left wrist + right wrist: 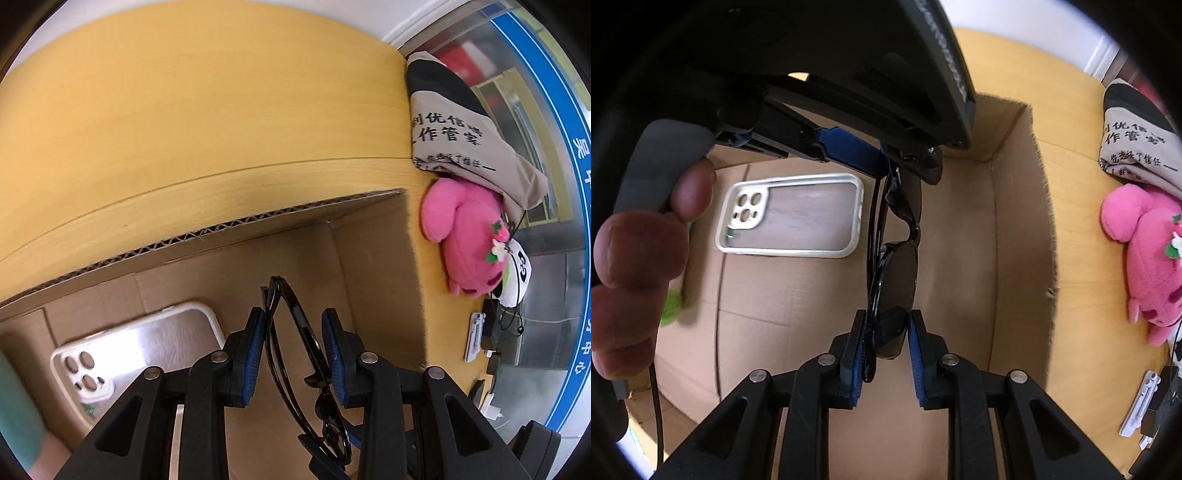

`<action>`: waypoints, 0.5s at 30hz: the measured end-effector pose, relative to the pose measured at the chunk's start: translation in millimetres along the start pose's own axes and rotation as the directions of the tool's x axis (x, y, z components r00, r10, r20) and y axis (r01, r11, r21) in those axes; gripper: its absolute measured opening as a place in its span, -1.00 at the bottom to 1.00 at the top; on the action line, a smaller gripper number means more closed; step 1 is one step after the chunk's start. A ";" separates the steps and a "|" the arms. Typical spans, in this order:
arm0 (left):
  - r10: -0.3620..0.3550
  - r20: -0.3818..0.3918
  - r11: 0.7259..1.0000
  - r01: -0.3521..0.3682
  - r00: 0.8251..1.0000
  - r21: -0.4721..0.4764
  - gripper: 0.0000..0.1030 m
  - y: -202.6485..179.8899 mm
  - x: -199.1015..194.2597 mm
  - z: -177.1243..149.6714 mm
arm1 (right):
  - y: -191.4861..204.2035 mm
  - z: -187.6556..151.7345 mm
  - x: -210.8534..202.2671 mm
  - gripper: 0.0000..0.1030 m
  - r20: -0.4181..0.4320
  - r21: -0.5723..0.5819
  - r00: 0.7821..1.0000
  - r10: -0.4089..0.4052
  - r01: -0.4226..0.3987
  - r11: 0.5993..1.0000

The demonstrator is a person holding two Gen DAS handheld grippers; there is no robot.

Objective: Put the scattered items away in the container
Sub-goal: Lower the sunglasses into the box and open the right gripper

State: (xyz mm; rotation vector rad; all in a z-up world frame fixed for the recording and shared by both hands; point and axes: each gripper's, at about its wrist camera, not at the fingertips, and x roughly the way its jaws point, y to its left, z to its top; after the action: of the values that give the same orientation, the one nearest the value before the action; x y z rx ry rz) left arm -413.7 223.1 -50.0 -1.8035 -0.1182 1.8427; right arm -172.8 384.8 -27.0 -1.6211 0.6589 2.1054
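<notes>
Apparently over the cardboard box [1015, 206], black sunglasses [894, 273] pinched between both tools, left tool [293, 354], right tool [886, 354].

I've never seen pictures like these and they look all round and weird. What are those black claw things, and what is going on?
Those black claws are two grabbing tools, and a person holds one in each hand. Each tool carries a small camera that looks along its two fingers, so each picture is what one tool sees. The rounded look comes from the wide lens.

In the left tool's picture, the left gripper holds one end of a pair of dark sunglasses. In the right tool's picture, the right gripper pinches the other end, and you can see the person's hand on the other tool.

Both hold the sunglasses over an open cardboard box. A clear phone case already lies inside. On the yellow table beside the box sit a pink plush toy and a printed cloth bag.
</notes>
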 end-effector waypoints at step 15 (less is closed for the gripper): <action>0.024 -0.006 1.000 -0.024 1.000 0.013 0.02 9.9 36.5 -1.3 | -8.7 -15.3 29.0 -0.59 -0.024 0.002 1.000 -0.018 0.018 1.000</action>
State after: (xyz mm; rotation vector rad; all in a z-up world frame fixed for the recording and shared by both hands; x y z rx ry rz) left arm -413.7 230.3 -87.1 -1.8085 -0.0830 1.8504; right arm -163.0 383.7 -59.5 -1.6480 0.6513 2.0745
